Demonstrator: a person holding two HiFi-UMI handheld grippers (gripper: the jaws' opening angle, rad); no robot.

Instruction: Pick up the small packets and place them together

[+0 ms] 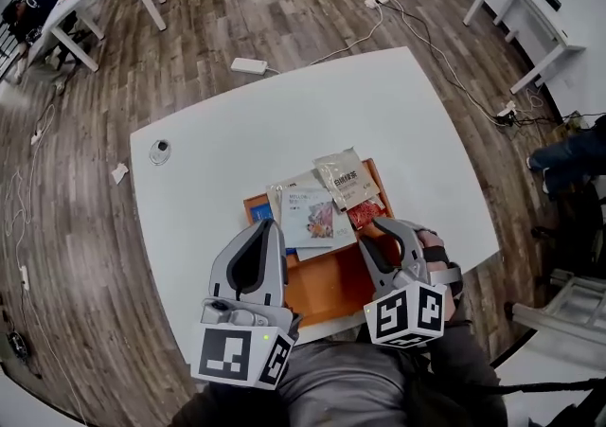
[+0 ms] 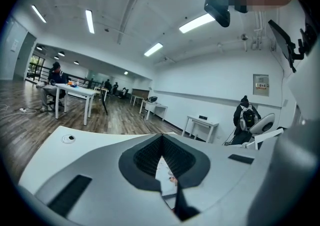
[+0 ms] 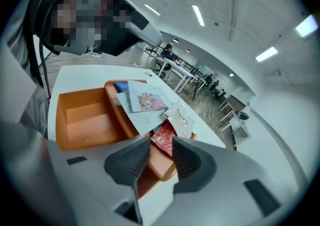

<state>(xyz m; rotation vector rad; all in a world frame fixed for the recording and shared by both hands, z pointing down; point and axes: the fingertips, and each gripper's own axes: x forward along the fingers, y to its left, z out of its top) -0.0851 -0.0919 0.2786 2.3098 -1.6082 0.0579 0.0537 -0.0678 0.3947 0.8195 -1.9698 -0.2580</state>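
The white worktop [image 1: 237, 141] carries an orange tray [image 1: 331, 288]. Its near compartment is bare; the far one holds the packets in a loose heap, so they already lie close together.

Biggest in the heap is a white packet [image 1: 312, 212] with a coloured picture on its face, lying flat at the middle. A silver packet [image 1: 346, 179] rests tilted on its far right corner. A red packet [image 1: 365, 215] sits at the heap's right end, tucked partly under the silver one. A blue packet [image 1: 262, 212] shows only an edge at the left.

The right gripper [image 1: 371, 232] points down at the heap's right end. Its jaws are spread, with nothing pinched. The red packet lies just beyond the tips and in line with the gap between them, and I judge it the likely next pick. Too much of it is covered to tell its long axis, so the jaws may have to take its near edge. The left gripper [image 1: 275, 229] hovers over the tray's near left, jaws pressed together at the tips and empty. It is nearer the white and blue packets, and well off from the red.

The silver packet bears dark Chinese characters down its face (too small to read with any trust). The white packet has small print above its picture, also illegible.
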